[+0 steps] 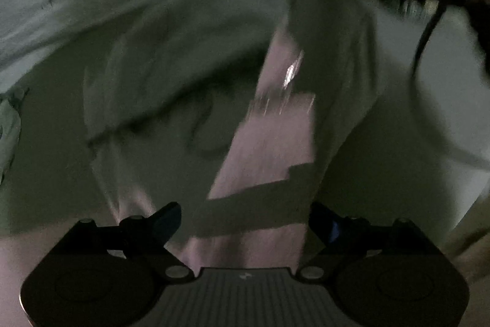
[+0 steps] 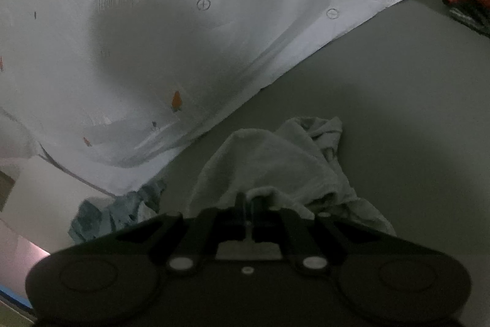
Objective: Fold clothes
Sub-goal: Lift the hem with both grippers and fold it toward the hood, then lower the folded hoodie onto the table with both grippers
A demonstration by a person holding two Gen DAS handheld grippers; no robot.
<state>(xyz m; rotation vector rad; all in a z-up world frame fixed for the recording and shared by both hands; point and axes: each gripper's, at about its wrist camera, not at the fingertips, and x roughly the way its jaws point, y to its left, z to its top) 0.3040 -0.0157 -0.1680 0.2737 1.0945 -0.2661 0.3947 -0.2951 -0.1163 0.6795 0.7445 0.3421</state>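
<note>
Your right gripper (image 2: 249,201) is clenched on an edge of the pale green garment (image 2: 275,161), which lies bunched on the grey table (image 2: 398,112) straight ahead of its fingers; your left gripper (image 1: 245,222) hangs released, jaws wide, nothing between them, tilted down over the same cloth (image 1: 171,88), which spreads ahead and to the left in that blurred view; I judge the next grab belongs to your left hand, aimed at a free edge well apart from the pinched one; the long axis is unclear.
</note>
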